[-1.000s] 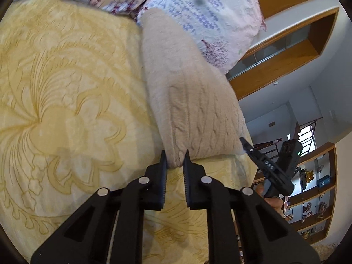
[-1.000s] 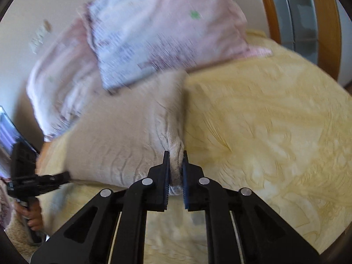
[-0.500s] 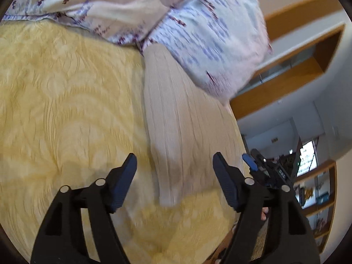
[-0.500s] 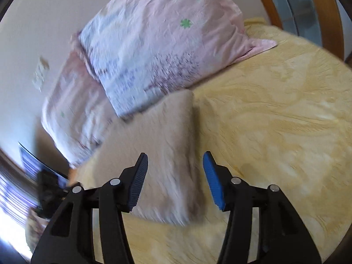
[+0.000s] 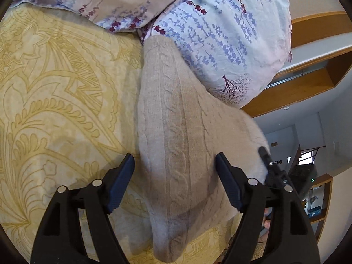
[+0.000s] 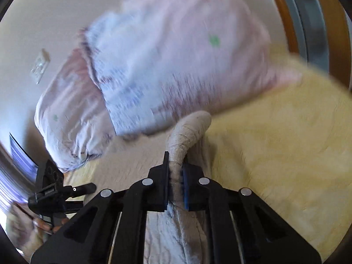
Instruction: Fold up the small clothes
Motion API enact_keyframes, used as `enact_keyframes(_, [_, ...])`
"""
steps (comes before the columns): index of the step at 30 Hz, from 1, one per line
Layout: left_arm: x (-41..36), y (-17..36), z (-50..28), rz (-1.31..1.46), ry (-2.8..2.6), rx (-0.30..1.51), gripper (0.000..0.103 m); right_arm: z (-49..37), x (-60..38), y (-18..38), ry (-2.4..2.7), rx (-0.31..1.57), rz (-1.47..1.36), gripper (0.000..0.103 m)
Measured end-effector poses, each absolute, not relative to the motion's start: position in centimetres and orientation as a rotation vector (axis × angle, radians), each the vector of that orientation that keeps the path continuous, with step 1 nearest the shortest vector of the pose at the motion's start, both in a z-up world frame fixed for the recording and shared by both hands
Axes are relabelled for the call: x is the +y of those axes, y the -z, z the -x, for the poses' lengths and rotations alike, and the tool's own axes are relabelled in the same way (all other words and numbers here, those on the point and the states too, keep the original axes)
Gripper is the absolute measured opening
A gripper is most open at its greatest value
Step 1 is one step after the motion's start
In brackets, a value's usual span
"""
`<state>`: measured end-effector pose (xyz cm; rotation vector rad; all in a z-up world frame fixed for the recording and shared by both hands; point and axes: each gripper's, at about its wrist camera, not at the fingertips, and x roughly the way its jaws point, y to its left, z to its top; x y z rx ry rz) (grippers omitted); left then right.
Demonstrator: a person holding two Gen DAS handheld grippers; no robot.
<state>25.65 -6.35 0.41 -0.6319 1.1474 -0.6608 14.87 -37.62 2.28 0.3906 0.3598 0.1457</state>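
Since before, right gripper (image 6: 176, 176) has clamped the beige sweater (image 5: 176, 132); no writing legible.

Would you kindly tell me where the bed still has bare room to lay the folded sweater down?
The free patch is the yellow bedspread beside the beige knit sweater, below the floral pillows. It is crowded where the sweater meets those pillows; the right hand-held gripper pinches a fold there.

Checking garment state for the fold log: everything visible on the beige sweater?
The beige sweater is a cable-knit, soft and thick-looking, folded into a long band on the yellow bedspread. Its far end meets the floral pillow. The right gripper pinches and lifts one edge; the left gripper is open around it, pads apart from the knit.
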Motion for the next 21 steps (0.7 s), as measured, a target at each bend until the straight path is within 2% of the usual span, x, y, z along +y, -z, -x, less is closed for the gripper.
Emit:
enact_keyframes(5, [-7.0,0.0,-25.5,0.613,0.663,1.149,0.075,-18.1,-38.8,1.0,-0.08,0.523,-0.428,0.01])
enact_keyframes(10, [-7.6,-0.1,-25.3,0.558,0.657,1.123,0.075,-19.4,-38.7,1.8,-0.062,0.577,-0.414,0.01])
enact_keyframes(14, [-8.6,-0.5,-25.0,0.453,0.628,1.068,0.07,-20.0,-38.3,1.9,-0.034,0.59,-0.39,0.011])
enact_keyframes(16, [-9.1,-0.6,-24.8,0.417,0.613,1.049,0.07,-19.5,-38.7,2.0,-0.026,0.59,-0.39,0.017])
enact_keyframes(17, [-9.2,-0.7,-24.8,0.408,0.608,1.048,0.072,-19.3,-38.8,1.9,-0.024,0.59,-0.394,0.022])
enact_keyframes(18, [-9.1,-0.8,-24.9,0.41,0.601,1.051,0.076,-19.0,-39.0,1.7,-0.016,0.591,-0.403,0.033])
enact_keyframes(21, [-8.3,-1.0,-24.9,0.439,0.593,1.066,0.078,-16.9,-39.4,0.5,-0.006,0.515,-0.411,0.038])
